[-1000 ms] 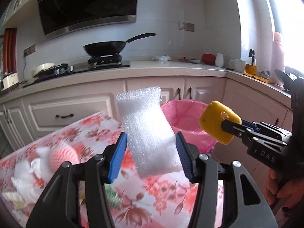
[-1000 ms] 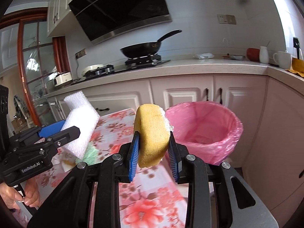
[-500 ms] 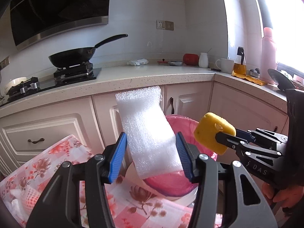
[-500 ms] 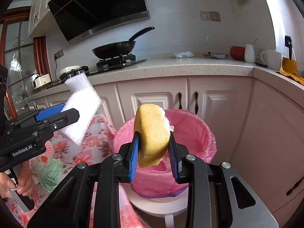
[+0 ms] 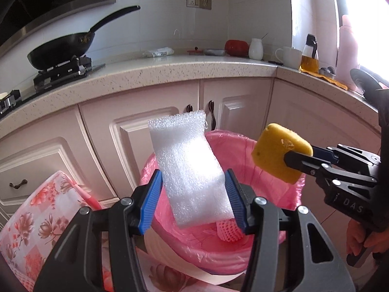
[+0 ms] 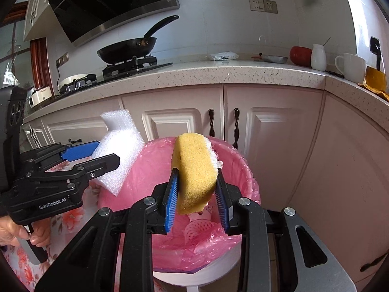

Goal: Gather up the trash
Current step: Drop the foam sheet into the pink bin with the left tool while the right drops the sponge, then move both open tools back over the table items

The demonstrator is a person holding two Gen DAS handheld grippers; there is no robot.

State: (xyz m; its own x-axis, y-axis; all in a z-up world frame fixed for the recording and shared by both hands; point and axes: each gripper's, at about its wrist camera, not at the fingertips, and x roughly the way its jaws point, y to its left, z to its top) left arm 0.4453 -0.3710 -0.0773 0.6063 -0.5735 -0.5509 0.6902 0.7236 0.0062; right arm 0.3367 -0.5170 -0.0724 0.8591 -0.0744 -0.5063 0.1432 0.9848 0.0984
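My left gripper (image 5: 192, 182) is shut on a white foam block (image 5: 189, 165) that stands tilted between its blue pads. In the right wrist view the left gripper (image 6: 107, 152) holds the same foam block (image 6: 119, 150) over the bin's left rim. My right gripper (image 6: 197, 177) is shut on a yellow sponge (image 6: 194, 165) with a white underside. From the left wrist view, the sponge (image 5: 274, 150) and the right gripper (image 5: 300, 155) hang over the right side of the bin. Beneath both stands a white bin with a pink liner (image 5: 267, 194) (image 6: 155, 165). A pink mesh fruit net (image 5: 228, 231) (image 6: 199, 226) lies inside.
A table with a floral cloth (image 5: 36, 219) borders the bin on the left. Pale pink cabinets (image 6: 267, 146) and a speckled counter (image 5: 170, 70) close off the far side and right. A black wok (image 5: 60, 51) and mugs (image 6: 350, 67) sit on the counter. A person's hand (image 6: 14, 231) grips each handle.
Both grippers have travelled from above the floral table toward the bin with the foam and the sponge still in them. The bin now lies close below, and its inside shows.
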